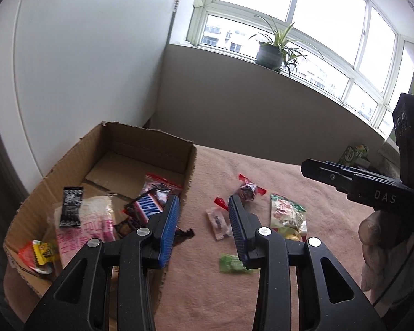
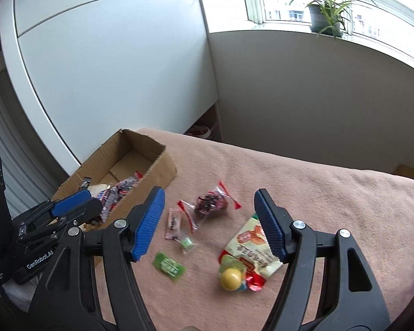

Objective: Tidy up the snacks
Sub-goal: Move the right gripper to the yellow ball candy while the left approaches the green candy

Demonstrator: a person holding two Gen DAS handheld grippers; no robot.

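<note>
An open cardboard box (image 1: 140, 138) at the left holds a Snickers bar (image 1: 146, 207), a black sachet (image 1: 71, 207), a pink-printed white bag (image 1: 96, 220) and a yellow and orange candy (image 1: 38, 251). My left gripper (image 1: 204, 201) hangs open and empty over the box's right wall. Loose on the pink blanket lie a white candy (image 2: 174, 223), a green wrapper (image 2: 168, 266), a dark candy bag with red ties (image 2: 211, 202), a red and white snack bag (image 2: 251, 251) and a yellow ball (image 2: 230, 277). My right gripper (image 2: 209, 193) is open above these, gripping nothing.
The pink blanket (image 2: 317, 193) covers the whole surface. A white cabinet (image 2: 110, 69) stands behind the box. A potted plant (image 1: 270, 53) sits on the window sill. A green carton (image 1: 356, 154) stands at the far right. A gloved hand (image 1: 372, 248) holds the right gripper.
</note>
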